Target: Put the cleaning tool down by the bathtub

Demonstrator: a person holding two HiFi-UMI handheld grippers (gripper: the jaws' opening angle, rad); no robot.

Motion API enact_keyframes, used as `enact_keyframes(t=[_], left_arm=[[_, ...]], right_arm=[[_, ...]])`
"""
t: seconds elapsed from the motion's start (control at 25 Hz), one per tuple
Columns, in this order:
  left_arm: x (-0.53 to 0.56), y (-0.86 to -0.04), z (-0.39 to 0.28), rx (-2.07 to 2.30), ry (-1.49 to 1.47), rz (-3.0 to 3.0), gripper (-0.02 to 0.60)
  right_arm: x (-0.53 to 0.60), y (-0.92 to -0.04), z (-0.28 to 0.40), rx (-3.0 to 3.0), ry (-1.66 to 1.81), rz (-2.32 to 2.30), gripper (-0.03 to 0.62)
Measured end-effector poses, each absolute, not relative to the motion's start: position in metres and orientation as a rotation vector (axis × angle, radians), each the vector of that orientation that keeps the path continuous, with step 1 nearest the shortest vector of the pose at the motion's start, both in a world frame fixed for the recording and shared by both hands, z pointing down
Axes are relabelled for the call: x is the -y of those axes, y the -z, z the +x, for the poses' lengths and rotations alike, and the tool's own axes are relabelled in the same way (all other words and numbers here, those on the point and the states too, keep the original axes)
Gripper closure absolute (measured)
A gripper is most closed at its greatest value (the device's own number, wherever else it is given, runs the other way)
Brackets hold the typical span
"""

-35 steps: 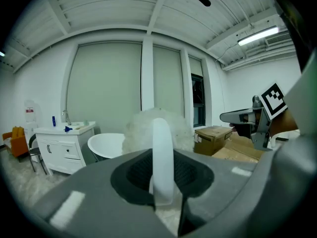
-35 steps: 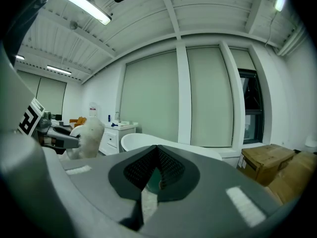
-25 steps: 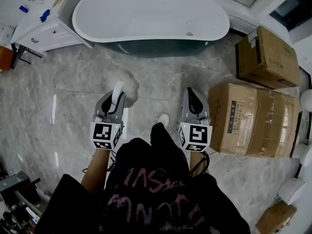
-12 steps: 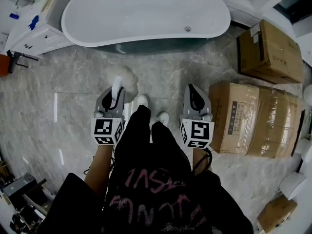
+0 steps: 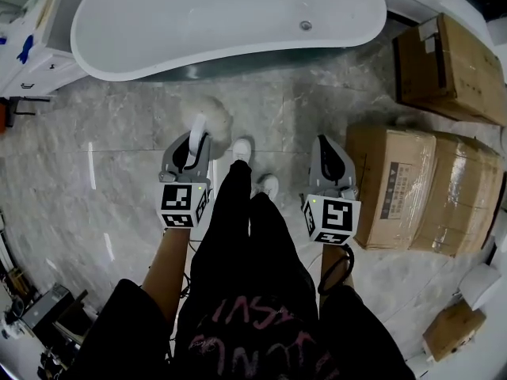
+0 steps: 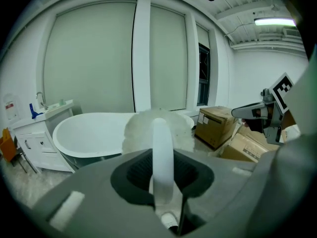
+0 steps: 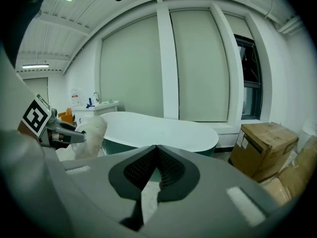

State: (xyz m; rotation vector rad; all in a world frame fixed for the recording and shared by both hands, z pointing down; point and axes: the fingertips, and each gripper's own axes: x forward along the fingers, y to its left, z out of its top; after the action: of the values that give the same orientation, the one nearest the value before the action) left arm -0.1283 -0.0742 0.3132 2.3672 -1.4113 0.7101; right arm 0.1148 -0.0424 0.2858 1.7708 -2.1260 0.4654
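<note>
A cleaning tool with a white handle (image 5: 196,133) and a fluffy white head (image 5: 208,111) is held in my left gripper (image 5: 191,142), which is shut on the handle. From the left gripper view the handle (image 6: 162,155) runs up between the jaws to the fluffy head (image 6: 148,133). The white bathtub (image 5: 222,18) lies ahead on the marble floor, its dark base just beyond the fluffy head. My right gripper (image 5: 331,158) hangs at the right, shut and empty; its view shows the tub (image 7: 158,130) and the tool's head (image 7: 91,135).
Cardboard boxes (image 5: 424,188) stand close at the right, another box (image 5: 447,66) behind them. A white vanity cabinet (image 5: 36,42) sits left of the tub. The person's legs and white shoes (image 5: 242,150) are between the grippers.
The person has stepped forward: the tub and boxes have shifted in the head view, and both grippers ride along. The left gripper keeps its hold on the tool.
</note>
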Motion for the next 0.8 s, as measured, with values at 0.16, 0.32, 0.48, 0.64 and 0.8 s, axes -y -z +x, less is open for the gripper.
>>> enact_keyframes(t=[0.16,0.32,0.48,0.64,0.8], left_arm=[[0.091,-0.363,-0.129,1.383,-0.732,2.314,0.495],[0.103,-0.416,-0.129,1.355,-0.761,2.283,0.495],[0.110,-0.468,-0.134,1.339,-0.788,2.246,0.495],[0.122,-0.519,-0.140,1.338,-0.802,2.219,0.495],[0.134,-0.573,-0.143,1.346,-0.815,2.191,0.495]], right_arm=[[0.056,-0.332,0.115,2.095,-0.510,1.750,0.580],[0.069,-0.379,0.114,2.075,-0.548,1.748,0.580],[0.080,-0.425,0.109,2.066,-0.577,1.733,0.580],[0.090,-0.475,0.105,2.062,-0.607,1.722,0.580],[0.100,-0.530,0.106,2.054,-0.639,1.721,0.580]])
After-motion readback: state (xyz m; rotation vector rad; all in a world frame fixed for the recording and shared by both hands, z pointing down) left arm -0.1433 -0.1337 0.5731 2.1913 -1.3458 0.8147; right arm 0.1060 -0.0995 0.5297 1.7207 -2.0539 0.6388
